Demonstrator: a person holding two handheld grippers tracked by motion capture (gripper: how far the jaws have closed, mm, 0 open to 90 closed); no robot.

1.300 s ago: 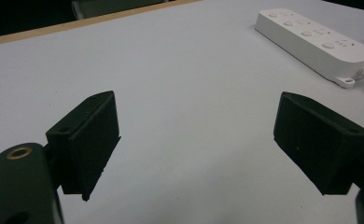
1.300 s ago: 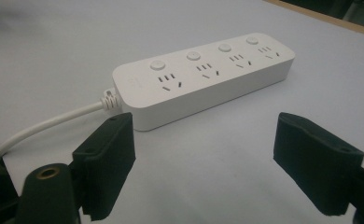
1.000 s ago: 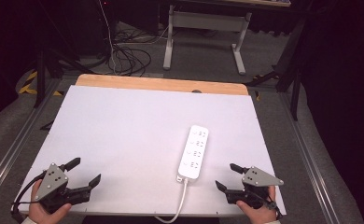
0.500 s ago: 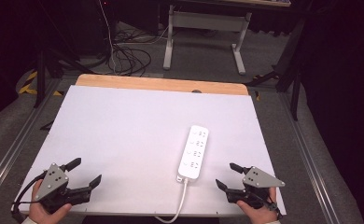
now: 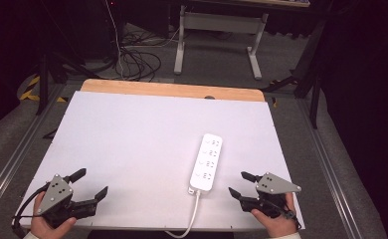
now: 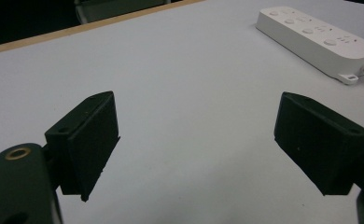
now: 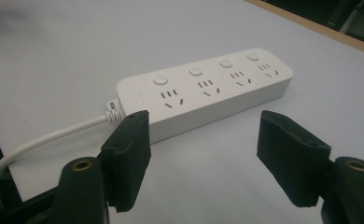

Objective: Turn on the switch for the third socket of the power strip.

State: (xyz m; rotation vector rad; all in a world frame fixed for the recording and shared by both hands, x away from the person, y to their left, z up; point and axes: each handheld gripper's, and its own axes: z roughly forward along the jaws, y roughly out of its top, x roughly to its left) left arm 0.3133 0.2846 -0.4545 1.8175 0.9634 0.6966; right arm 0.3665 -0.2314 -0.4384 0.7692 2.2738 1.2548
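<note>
A white power strip [image 5: 207,162] is laid flat on the white table [image 5: 132,139], right of centre near the front edge, its cord [image 5: 191,216] trailing off that edge. The right gripper [image 5: 238,185] is held just beside the strip's cord end, apart from it; its jaws have just been closing, are still spread, and nothing is caught between them. The left gripper [image 5: 91,184] is held at the front left corner, well apart from the strip, jaws spread wide over bare table.

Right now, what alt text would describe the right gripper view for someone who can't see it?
A white power strip with four sockets and four round buttons lies on a pale table, its white cord trailing left. The right gripper has open black jaws just short of it.
</note>
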